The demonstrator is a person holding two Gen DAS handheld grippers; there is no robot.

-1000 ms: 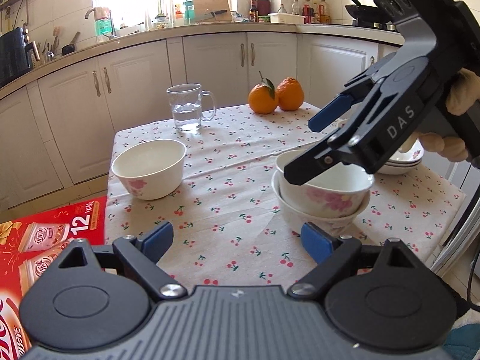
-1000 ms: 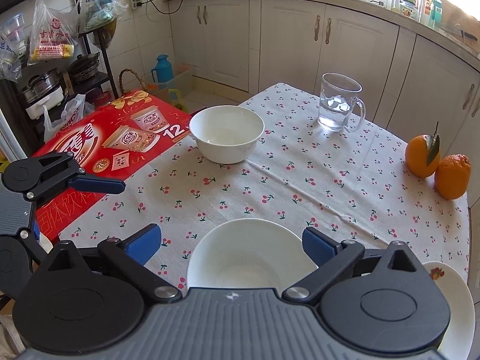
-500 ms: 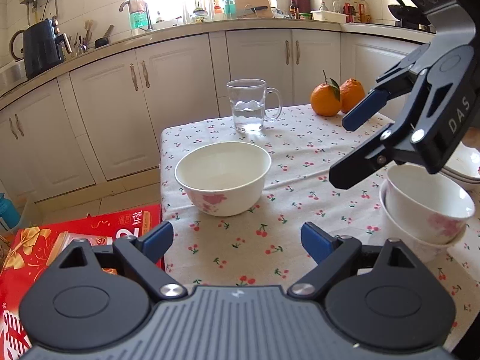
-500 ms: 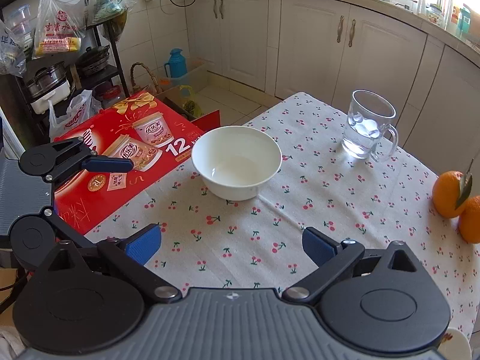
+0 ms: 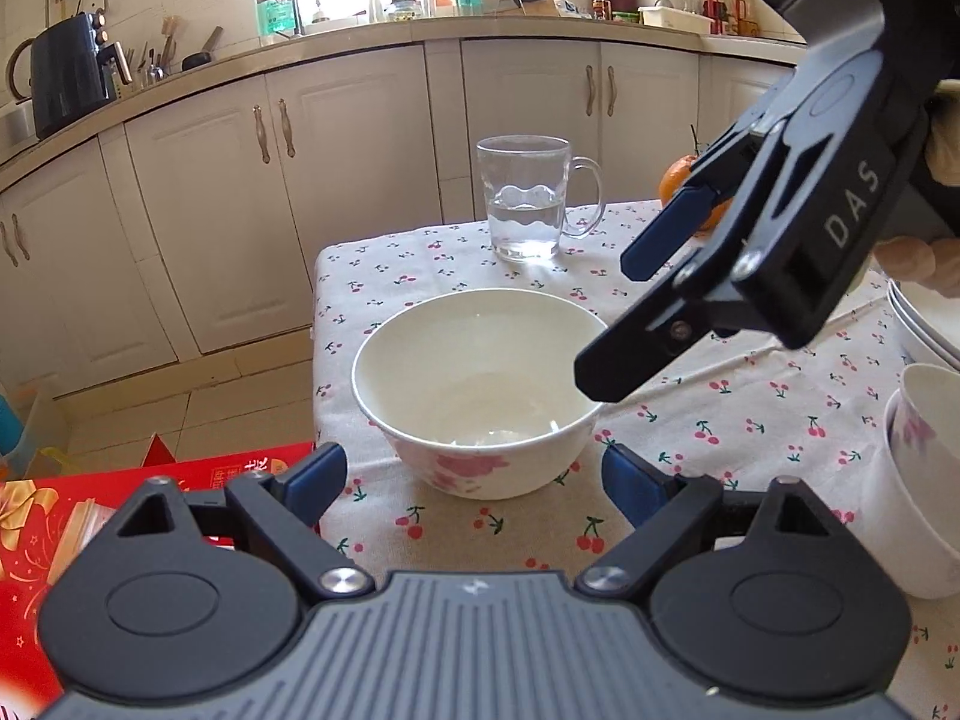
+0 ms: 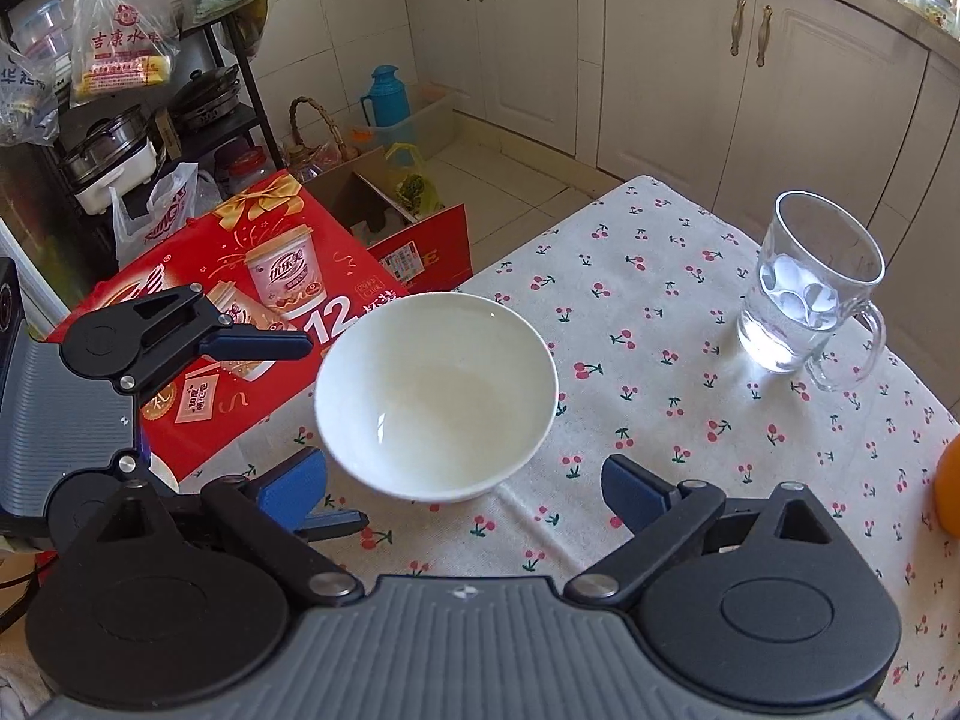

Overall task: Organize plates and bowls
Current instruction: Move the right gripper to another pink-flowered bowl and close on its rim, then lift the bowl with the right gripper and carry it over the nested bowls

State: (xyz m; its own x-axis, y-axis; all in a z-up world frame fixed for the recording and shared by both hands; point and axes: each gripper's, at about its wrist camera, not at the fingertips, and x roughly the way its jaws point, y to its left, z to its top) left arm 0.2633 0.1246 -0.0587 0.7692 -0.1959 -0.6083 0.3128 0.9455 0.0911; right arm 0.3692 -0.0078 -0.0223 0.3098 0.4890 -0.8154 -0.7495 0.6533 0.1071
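Two bowls (image 5: 924, 480) sat nested at right edge, plates (image 5: 924, 324) stacked behind. Lone bowl (image 5: 480, 390), centre frame, remained unstacked. Left gripper (image 5: 474, 480) and right gripper (image 6: 465, 489): jaws apart, empty.

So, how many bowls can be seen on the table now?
3. One white bowl stands alone near the table's corner, in front of both hand-held grippers. Two stacked bowls sit at the left view's right edge. Others may be hidden out of frame.

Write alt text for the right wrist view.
An empty white bowl sits on a cherry-print tablecloth, just ahead of the open right tool. The open left tool is at left, a glass mug at right.
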